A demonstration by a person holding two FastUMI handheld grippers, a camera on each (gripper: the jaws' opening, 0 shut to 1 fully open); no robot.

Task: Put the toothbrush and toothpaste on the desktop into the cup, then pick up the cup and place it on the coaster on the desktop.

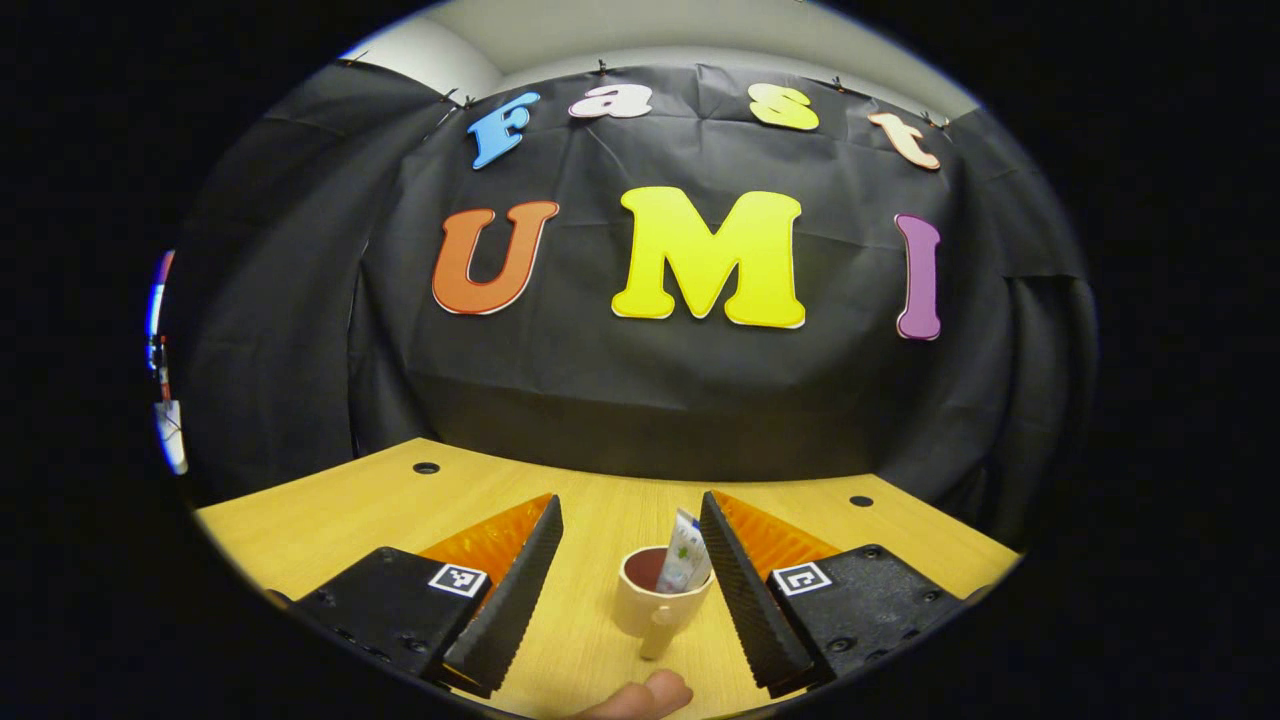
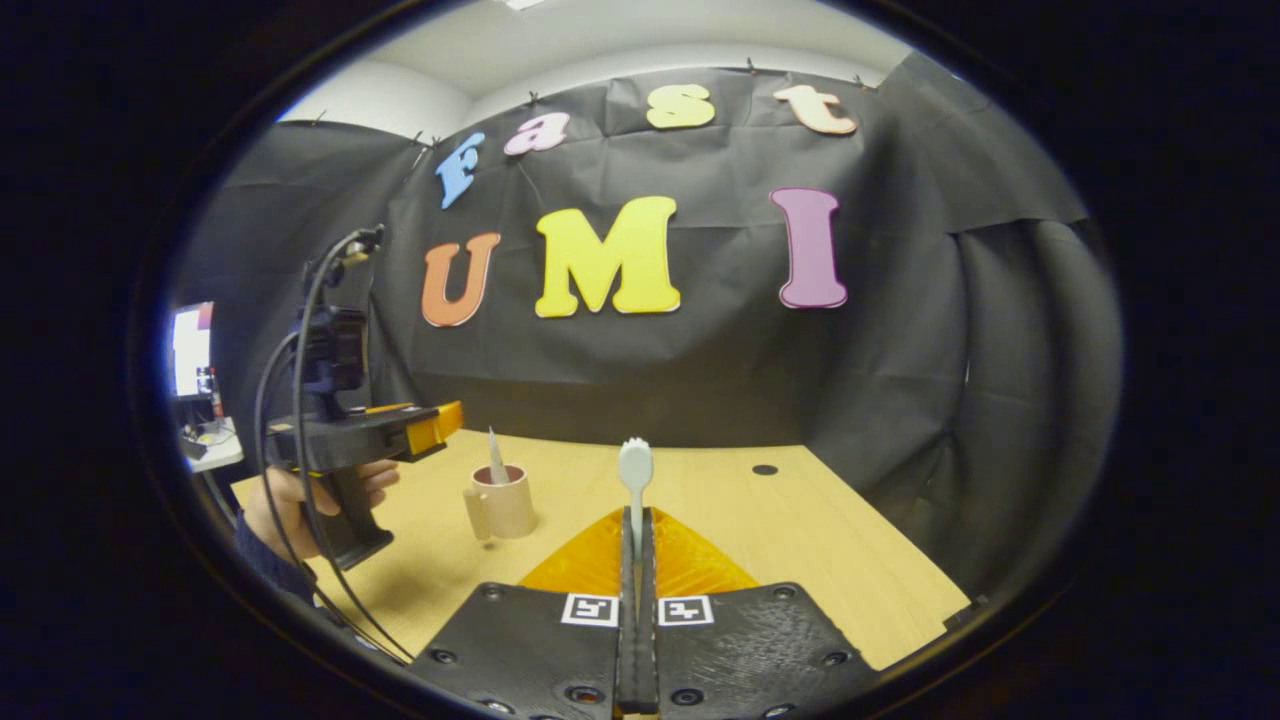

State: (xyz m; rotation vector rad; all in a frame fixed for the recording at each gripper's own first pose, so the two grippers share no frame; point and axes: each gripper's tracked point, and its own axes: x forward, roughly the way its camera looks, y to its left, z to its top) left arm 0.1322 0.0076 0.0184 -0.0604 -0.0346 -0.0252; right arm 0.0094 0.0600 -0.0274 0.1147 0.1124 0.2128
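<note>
While my right hand-held gripper (image 2: pixel 637 545) clamps the toothbrush (image 2: pixel 635 478) upright, ready for dropping in, my left hand-held gripper (image 1: pixel 628 565) hangs wide apart, empty, framing the cup (image 1: pixel 655 596) mid-counter (image 1: pixel 330 510) with the toothpaste (image 1: pixel 687 552) inside.

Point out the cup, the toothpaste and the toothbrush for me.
cup (image 1: pixel 640 607): left gripper view, on its outer wall above the handle.
toothpaste (image 1: pixel 686 552): left gripper view, on the tube sticking out of the cup.
toothbrush (image 2: pixel 635 466): right gripper view, on its head above the closed fingers.
</note>
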